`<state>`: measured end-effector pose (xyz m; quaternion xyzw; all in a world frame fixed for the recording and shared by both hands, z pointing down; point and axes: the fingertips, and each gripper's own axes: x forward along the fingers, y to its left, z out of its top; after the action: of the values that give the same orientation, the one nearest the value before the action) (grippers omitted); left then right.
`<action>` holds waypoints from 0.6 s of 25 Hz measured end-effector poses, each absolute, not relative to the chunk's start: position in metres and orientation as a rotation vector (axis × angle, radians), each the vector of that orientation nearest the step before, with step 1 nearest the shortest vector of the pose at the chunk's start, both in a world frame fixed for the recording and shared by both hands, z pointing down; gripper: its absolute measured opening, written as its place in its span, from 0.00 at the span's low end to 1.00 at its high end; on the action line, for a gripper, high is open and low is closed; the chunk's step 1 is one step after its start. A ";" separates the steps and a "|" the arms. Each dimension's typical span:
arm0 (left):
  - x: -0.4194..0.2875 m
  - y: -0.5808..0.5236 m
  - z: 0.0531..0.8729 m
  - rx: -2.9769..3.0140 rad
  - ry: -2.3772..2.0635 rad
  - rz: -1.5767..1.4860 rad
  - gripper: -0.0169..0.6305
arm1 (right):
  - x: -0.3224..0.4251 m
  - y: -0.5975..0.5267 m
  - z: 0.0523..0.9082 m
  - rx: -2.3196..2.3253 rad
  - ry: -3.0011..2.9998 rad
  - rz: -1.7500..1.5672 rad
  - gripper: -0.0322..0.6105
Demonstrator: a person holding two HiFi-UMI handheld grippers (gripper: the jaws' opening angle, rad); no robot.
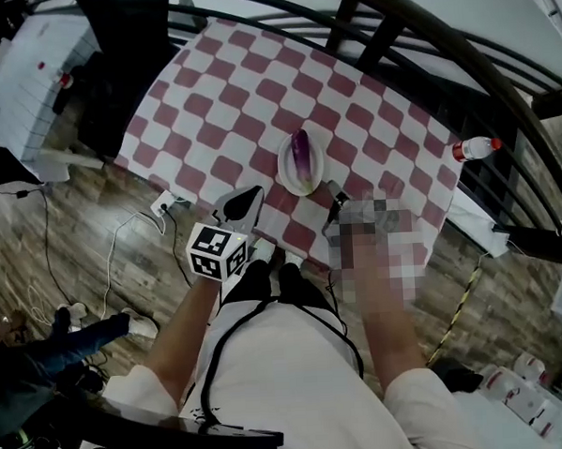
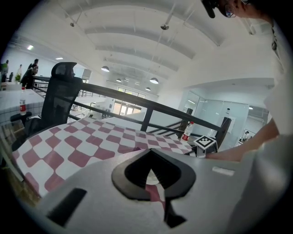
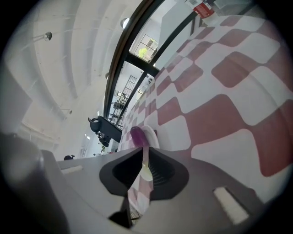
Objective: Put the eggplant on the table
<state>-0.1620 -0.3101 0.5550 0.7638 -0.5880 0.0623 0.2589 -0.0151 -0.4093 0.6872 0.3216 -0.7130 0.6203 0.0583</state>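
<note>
1. My left gripper [image 2: 153, 176] and right gripper [image 3: 144, 171] have matt grey plastic shells. The inner faces of their jaws are dull black, and my right one's are finely ribbed.
2. The marker cube [image 1: 217, 250] has flat, matt black-and-white faces.
3. The tablecloth [image 1: 246, 99] lies smooth with a faint sheen. I can't tell cloth from vinyl.
4. The eggplant [image 1: 301, 152] has glossy purple skin, and its plate [image 1: 286, 178] is smooth white.
5. The floor [image 1: 83, 220] is grainy wood planking, the railing [image 1: 421, 33] smooth dark metal, and the bottle [image 1: 476, 148] clear plastic.
</note>
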 end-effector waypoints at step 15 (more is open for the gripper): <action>-0.135 -0.314 0.510 2.174 -1.557 0.131 0.04 | 0.012 -0.373 0.592 0.872 -2.426 1.895 0.06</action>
<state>-0.1348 -0.3140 0.5101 0.7902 -0.5660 0.0477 0.2302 0.0116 -0.3725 0.5923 0.2725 -0.7579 0.5920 -0.0290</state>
